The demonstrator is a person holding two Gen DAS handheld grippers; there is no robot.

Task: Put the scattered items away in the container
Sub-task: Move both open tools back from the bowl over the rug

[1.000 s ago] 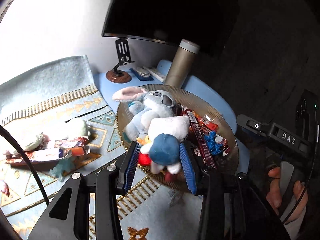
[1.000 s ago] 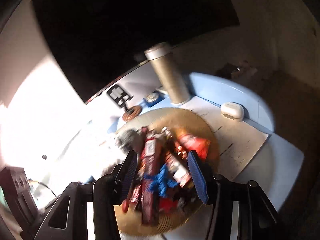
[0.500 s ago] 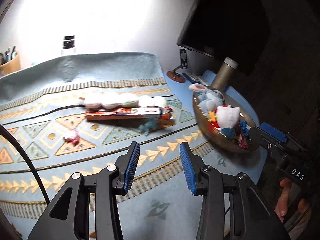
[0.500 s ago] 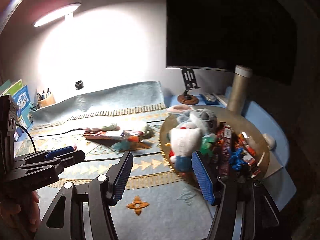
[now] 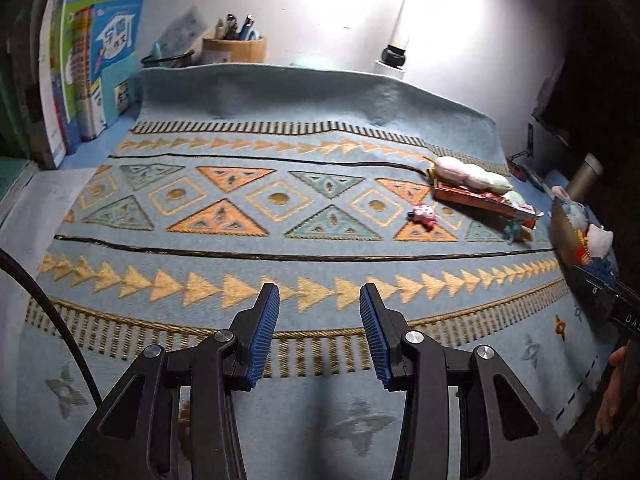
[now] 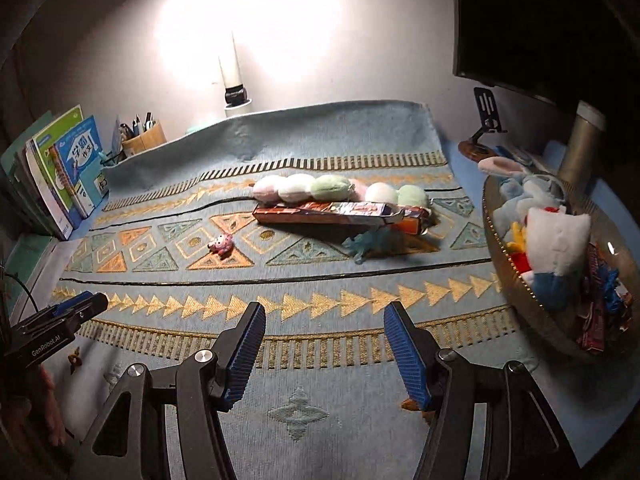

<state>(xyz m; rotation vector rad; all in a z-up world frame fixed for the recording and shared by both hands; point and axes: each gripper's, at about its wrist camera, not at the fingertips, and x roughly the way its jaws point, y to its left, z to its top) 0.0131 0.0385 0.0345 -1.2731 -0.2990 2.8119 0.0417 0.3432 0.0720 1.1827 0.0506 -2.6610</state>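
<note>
A round brown bowl [image 6: 504,264] at the right holds plush toys and snack packs; its rim [image 5: 560,236] also shows in the left wrist view. On the patterned rug lie pastel dango plushes [image 6: 320,188] [image 5: 472,174], a long snack pack [image 6: 332,214] [image 5: 484,200], a teal toy figure [image 6: 370,242] [image 5: 514,234] and a small pink pig [image 6: 221,243] [image 5: 424,214]. My left gripper [image 5: 319,296] hangs open and empty over the rug's front border, far left of these items. My right gripper [image 6: 326,312] is open and empty too, in front of the snack pack.
Books [image 6: 60,168] and a pen holder [image 6: 142,140] stand at the back left. A lamp post [image 6: 234,76] rises behind the rug [image 6: 320,152]. A monitor [image 6: 540,20], phone stand [image 6: 486,120] and metal flask [image 6: 580,144] crowd the back right near the bowl.
Both grippers swung left, away from above the bowl, and now face the rug. The right jaws stand wider than a second ago. The left jaws kept their gap.
</note>
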